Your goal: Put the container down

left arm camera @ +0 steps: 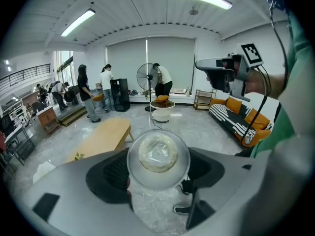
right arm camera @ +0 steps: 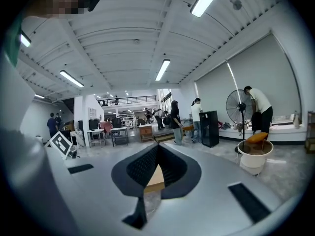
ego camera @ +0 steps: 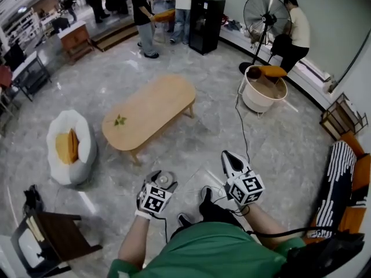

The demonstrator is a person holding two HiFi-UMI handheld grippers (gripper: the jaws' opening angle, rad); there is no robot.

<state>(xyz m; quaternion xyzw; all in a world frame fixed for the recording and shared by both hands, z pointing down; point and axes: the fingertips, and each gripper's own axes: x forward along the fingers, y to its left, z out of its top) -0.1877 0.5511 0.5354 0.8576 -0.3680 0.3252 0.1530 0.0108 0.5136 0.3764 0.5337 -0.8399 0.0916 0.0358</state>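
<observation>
While aloft, container (table ahead)

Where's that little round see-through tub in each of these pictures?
Head view: lower centre, the round clear plastic tub in the left claw.
Left gripper view: the tub dead centre, clamped between the jaws.
Right gripper view: not in it.
Shared landmark: the black standing fan.
</observation>
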